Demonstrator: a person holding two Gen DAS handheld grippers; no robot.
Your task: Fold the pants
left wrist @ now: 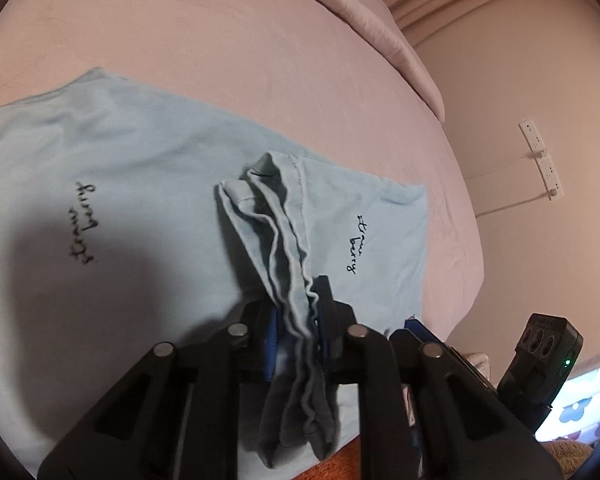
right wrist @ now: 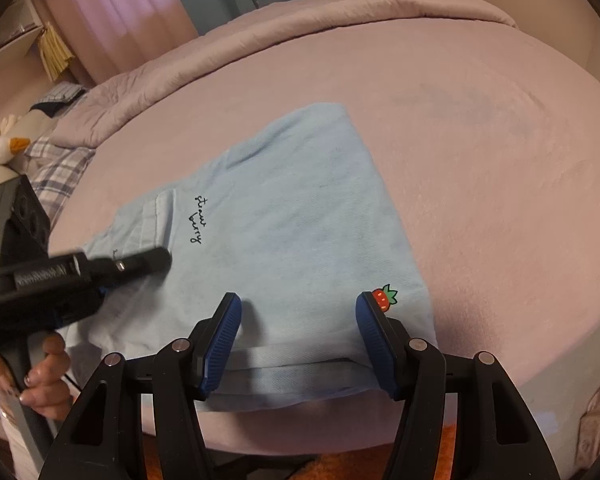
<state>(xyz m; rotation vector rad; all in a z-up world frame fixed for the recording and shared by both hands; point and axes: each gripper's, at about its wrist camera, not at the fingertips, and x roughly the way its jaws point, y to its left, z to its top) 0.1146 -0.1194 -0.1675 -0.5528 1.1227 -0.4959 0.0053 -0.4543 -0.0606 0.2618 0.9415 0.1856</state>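
Observation:
Light blue pants with black script and a small strawberry patch lie flat on the pink bed. My left gripper is shut on a bunched, wrinkled edge of the pants, which is lifted off the flat cloth. The right wrist view shows that left gripper over the pants' left side, held by a hand. My right gripper is open at the pants' near edge. Its blue pads stand wide apart, and flat fabric lies between them.
A rolled pink duvet lies along the bed's far side. A plush duck and a plaid pillow sit at the left. An orange rug lies below the bed's near edge. Wall sockets are on the right wall.

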